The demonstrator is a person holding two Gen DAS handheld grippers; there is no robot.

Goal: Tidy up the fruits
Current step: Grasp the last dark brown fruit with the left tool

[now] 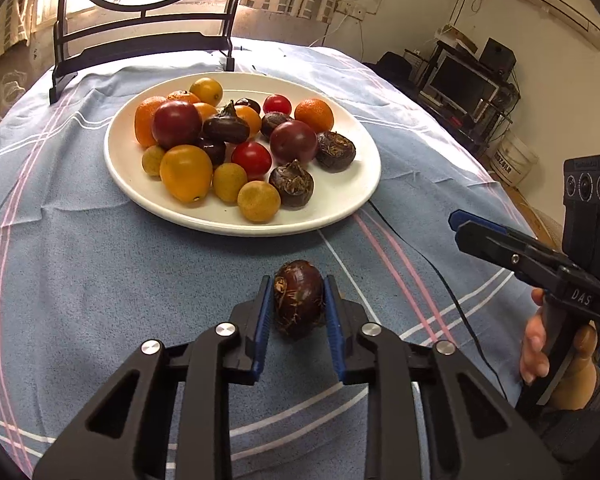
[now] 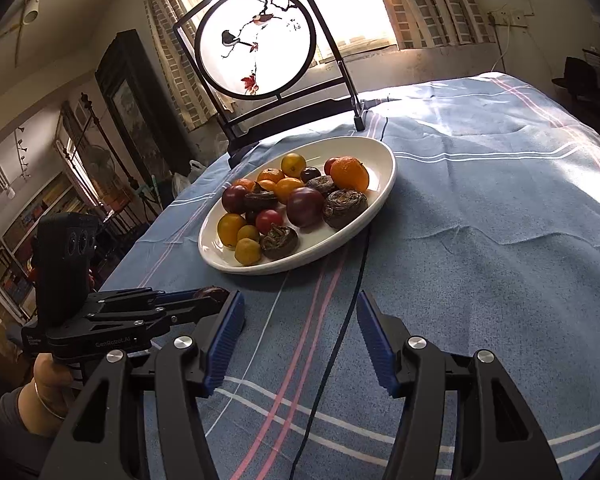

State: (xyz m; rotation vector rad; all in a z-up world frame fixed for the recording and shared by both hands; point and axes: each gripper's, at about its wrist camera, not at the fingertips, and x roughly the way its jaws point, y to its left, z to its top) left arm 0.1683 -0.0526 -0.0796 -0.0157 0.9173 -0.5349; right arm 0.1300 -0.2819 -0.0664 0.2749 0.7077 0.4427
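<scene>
Fruits are what you are sorting, and one of them, a dark brown water chestnut (image 1: 299, 303), sits clamped between the blue pads (image 1: 262, 312) of your left gripper (image 1: 296, 308), lying on the blue striped tablecloth (image 1: 100, 280) just on the near side of the plate. Both pads press against its sides. In the right wrist view only a sliver of that chestnut shows past the left gripper's fingers, low at the left.

Your right gripper (image 2: 300, 340) stands with its jaws apart and nothing between them, only cloth and a thin black cable (image 2: 340, 340) running under it toward the plate. In the left wrist view it shows at the right edge, held in your right hand (image 1: 540, 344), well apart from the chestnut.

Farther out, the white plate (image 1: 340, 200) carries the rest of the heap: orange mandarins, yellow-orange kumquats, red cherry tomatoes, dark purple-red round fruits, tan longans and several more water chestnuts, most touching one another. One chestnut (image 1: 291, 183) lies at the near edge of the heap beside a longan (image 1: 259, 201).

Beyond the plate, at the far edge of the table, a round painted screen (image 2: 256, 40) stands upright in a black frame before a bright window.
</scene>
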